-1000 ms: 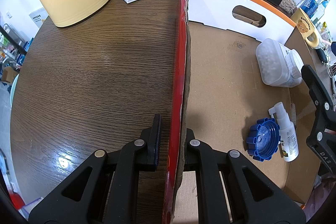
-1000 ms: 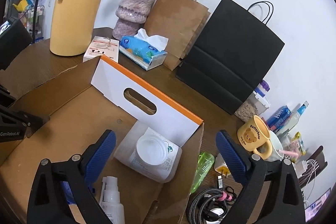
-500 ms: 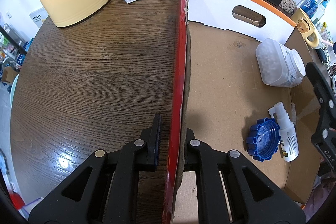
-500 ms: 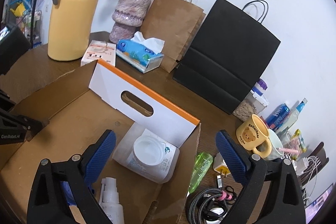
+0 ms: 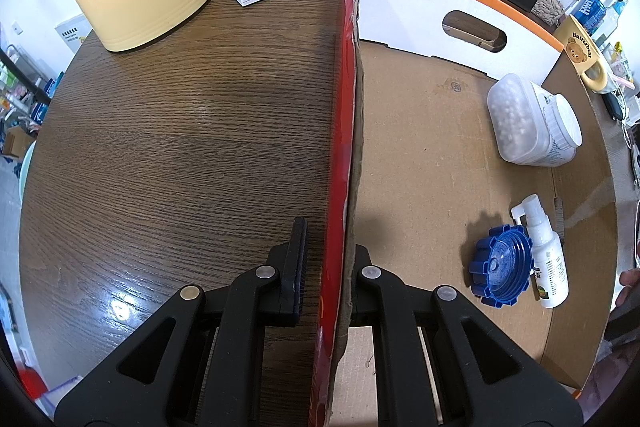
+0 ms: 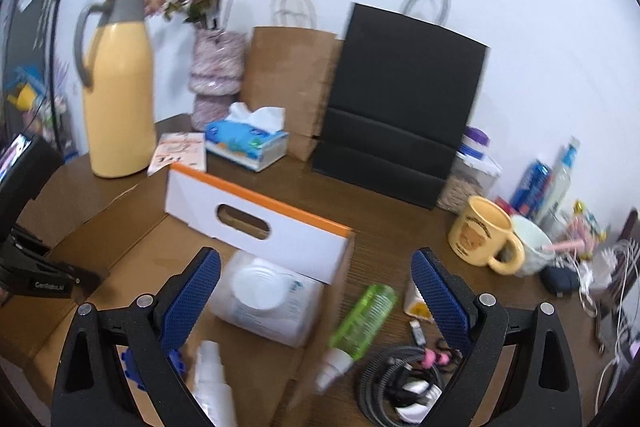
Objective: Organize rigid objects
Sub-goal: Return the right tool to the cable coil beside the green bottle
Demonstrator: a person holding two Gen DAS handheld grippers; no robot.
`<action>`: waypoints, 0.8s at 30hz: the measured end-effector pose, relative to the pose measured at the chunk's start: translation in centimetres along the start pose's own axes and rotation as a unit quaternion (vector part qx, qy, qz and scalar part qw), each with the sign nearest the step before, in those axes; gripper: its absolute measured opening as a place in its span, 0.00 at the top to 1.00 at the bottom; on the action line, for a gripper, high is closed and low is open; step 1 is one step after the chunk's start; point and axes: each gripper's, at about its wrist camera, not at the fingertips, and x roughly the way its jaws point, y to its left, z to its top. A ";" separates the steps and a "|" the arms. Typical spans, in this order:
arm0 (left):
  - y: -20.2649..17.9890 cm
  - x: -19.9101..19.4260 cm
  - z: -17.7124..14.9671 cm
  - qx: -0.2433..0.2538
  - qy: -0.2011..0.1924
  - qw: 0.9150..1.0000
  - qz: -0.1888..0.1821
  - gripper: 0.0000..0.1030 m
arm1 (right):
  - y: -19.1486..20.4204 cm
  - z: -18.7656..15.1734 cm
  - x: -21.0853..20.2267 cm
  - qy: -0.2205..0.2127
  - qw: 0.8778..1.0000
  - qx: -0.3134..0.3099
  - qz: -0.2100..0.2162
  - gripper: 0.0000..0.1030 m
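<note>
My left gripper (image 5: 326,263) straddles the near left wall of the cardboard box (image 5: 420,147), one finger outside over the tabletop (image 5: 180,147) and one inside. The jaws are close on the wall, though a sliver of gap shows beside the outer pad, so I judge it a light steadying hold, not a hard pinch. My right gripper (image 6: 316,291) hangs spread wide and empty above the box's right wall.

Already in the box are the white jar (image 5: 528,123) lying on its side at the far right, the blue cap (image 5: 502,269) and the small spray bottle (image 5: 546,255) just beside it, near right. Outside the box, just right of its wall, the green bottle (image 6: 362,319) lies tilted on the tabletop, white cap toward me, with a coil of cables (image 6: 404,371) just near of it.

I judge the green bottle the next piece to fetch. To do it well:

- Keep the left hold steady so the box cannot slide.
- Bring the right jaws down across the bottle's middle, square to its long axis, since a round body lying down will roll off a slanted pinch.
- Stay clear of the cables and of the yellow bear mug (image 6: 482,235) farther right.
- Lift over the wall and set it on the bare cardboard floor left of the cap.

This view is blurred, so the exact contact is uncertain.
</note>
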 end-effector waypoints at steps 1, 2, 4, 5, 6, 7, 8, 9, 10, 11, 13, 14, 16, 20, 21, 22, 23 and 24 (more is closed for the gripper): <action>0.0 0.0 0.0 0.000 0.000 1.000 0.000 0.93 | -0.9 -0.2 -0.2 0.000 1.000 0.013 -0.004 0.04; 0.1 0.0 0.0 0.000 0.000 1.000 0.000 0.93 | -1.4 -0.4 -0.4 0.001 1.000 0.021 -0.006 0.04; 0.0 0.0 0.0 0.000 0.000 1.000 0.000 0.93 | -2.8 -0.8 -0.7 0.006 0.999 0.038 -0.014 0.04; 0.1 0.0 0.0 0.000 0.000 1.000 0.000 0.93 | -3.5 -1.3 -0.7 0.012 0.999 0.047 -0.021 0.04; 0.0 0.0 0.0 0.000 0.000 1.000 0.000 0.93 | -4.1 -1.6 -0.8 0.016 0.998 0.051 -0.026 0.04; 0.1 0.0 0.0 0.000 0.000 1.000 0.000 0.93 | -4.6 -2.0 -0.9 0.022 0.998 0.055 -0.032 0.04; 0.1 0.0 0.0 0.000 0.000 1.000 0.000 0.93 | -5.1 -2.3 -0.9 0.027 0.997 0.057 -0.036 0.04; 0.1 0.0 0.0 0.000 0.000 1.000 0.000 0.93 | -5.5 -2.7 -0.8 0.034 0.997 0.059 -0.041 0.04; 0.0 0.0 0.0 0.000 0.000 1.000 0.000 0.93 | -5.9 -3.2 -0.8 0.042 0.996 0.061 -0.045 0.04; 0.0 0.0 0.0 0.000 0.000 1.000 0.000 0.93 | -6.2 -3.5 -0.7 0.047 0.996 0.062 -0.048 0.04; 0.0 0.0 0.0 0.000 0.000 1.000 0.000 0.93 | -6.9 -4.4 -0.6 0.062 0.994 0.065 -0.055 0.04; 0.1 0.0 0.0 0.000 0.000 1.000 0.000 0.93 | -7.2 -4.9 -0.5 0.069 0.994 0.067 -0.058 0.04; 0.0 0.0 0.0 0.000 0.000 1.000 0.000 0.93 | -7.9 -5.7 -0.3 0.084 0.992 0.071 -0.062 0.04; 0.0 0.0 0.0 0.000 0.000 1.000 0.000 0.93 | -9.1 -7.4 0.4 0.113 0.988 0.081 -0.066 0.04; 0.0 0.0 0.0 0.000 0.000 1.000 0.000 0.93 | -9.3 -7.9 0.6 0.121 0.987 0.083 -0.067 0.04; 0.1 0.0 0.0 0.000 0.000 1.000 0.000 0.93 | -9.5 -8.2 0.8 0.128 0.986 0.085 -0.067 0.04; 0.0 0.0 0.0 0.000 0.000 1.000 0.000 0.93 | -9.7 -8.7 1.0 0.134 0.985 0.089 -0.064 0.04; 0.0 0.0 0.0 0.000 0.000 1.000 0.000 0.93 | -9.8 -9.0 1.1 0.138 0.984 0.092 -0.062 0.04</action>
